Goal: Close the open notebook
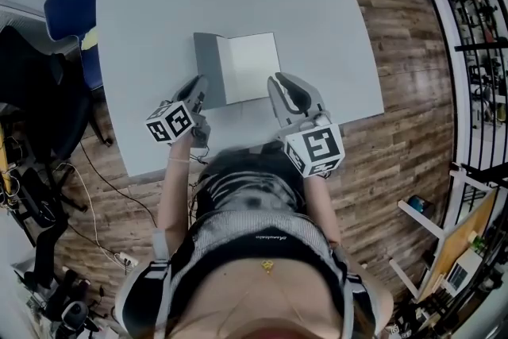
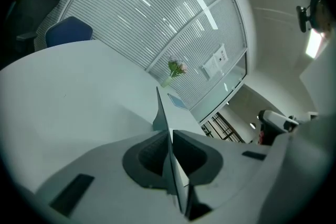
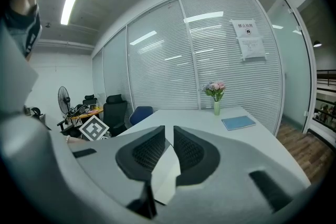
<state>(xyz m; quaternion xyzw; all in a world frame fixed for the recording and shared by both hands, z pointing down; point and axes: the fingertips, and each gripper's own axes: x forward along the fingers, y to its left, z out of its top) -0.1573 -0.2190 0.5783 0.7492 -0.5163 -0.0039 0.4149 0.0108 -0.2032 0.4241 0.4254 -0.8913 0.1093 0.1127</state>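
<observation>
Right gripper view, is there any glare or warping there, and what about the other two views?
Right gripper view: ceiling light blown out, window bowed. Left gripper view: dark corners, lamp glaring at the right edge. Head view: table edges curve, shirt blurred.

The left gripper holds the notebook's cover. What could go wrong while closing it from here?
The left gripper pinches only the thin grey cover near its corner, so it may bend or slip out. The corner of the white page seems to lie between the jaws of the right gripper; closing the cover could trap that gripper or crease the page.
</observation>
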